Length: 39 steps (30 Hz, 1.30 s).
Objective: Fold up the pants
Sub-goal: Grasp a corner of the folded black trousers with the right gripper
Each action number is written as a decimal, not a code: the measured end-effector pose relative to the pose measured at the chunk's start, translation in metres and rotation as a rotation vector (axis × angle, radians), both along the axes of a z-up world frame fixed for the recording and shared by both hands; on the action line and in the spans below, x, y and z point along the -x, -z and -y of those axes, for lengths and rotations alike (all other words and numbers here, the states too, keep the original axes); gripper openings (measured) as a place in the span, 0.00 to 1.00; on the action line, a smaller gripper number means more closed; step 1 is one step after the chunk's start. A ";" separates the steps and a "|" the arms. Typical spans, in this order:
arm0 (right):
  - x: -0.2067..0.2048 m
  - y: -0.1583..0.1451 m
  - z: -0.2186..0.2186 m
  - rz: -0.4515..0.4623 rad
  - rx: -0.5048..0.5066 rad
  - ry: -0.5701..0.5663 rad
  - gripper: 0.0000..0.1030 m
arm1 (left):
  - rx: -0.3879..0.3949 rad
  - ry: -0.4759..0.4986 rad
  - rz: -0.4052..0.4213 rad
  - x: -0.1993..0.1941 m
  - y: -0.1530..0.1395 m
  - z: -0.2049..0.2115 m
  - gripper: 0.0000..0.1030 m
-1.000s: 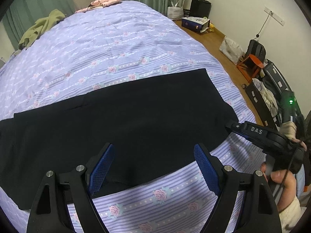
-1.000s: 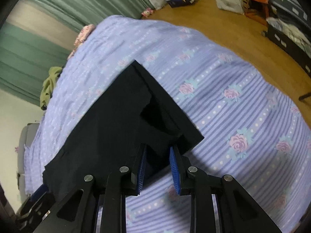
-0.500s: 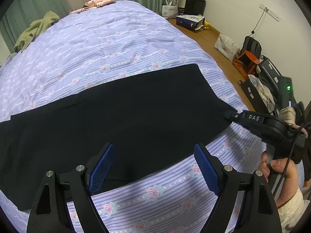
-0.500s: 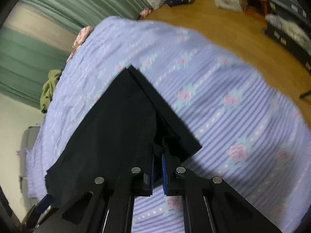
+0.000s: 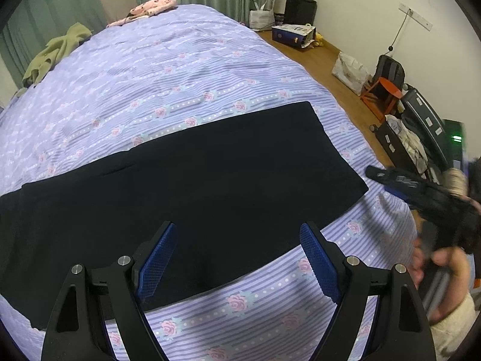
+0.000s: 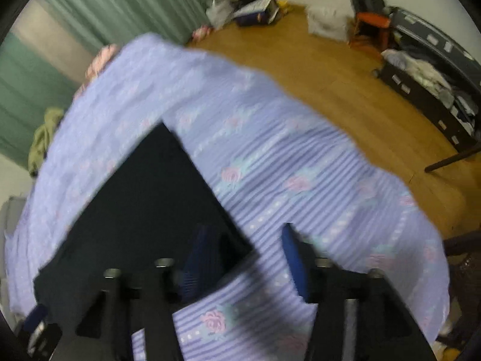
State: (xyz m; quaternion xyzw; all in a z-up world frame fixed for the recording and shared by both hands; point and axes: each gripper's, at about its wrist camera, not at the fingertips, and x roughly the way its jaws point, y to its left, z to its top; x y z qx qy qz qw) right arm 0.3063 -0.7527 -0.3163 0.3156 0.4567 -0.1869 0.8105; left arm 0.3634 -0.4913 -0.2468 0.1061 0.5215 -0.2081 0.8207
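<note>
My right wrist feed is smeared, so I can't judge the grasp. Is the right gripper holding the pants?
Observer: No. In the left wrist view the right gripper points at the right corner of the pants, with a strip of bedspread showing between them.
Operator: And the left gripper?
Observer: The left gripper is wide open above the near edge of the pants and grips nothing.
Operator: How do the pants lie on the left?
Observer: Flat, as one long black band across the bed, running out of that view at the left edge.
</note>
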 end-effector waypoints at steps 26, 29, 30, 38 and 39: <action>-0.009 0.066 -0.028 0.149 -0.356 0.084 0.54 | -0.015 -0.022 0.001 -0.010 0.009 0.000 0.82; -0.006 0.050 -0.023 0.182 -0.399 0.093 0.54 | -0.009 -0.020 -0.008 -0.009 0.009 0.000 0.82; -0.003 0.041 -0.019 0.228 -0.405 0.098 0.53 | -0.007 -0.019 -0.007 -0.009 0.008 -0.001 0.82; -0.022 0.045 -0.015 0.178 -0.346 0.072 0.46 | -0.009 -0.030 -0.010 -0.011 0.008 -0.001 0.82; -0.022 0.050 -0.015 0.168 -0.347 0.073 0.42 | -0.014 -0.025 -0.007 -0.011 0.008 -0.001 0.82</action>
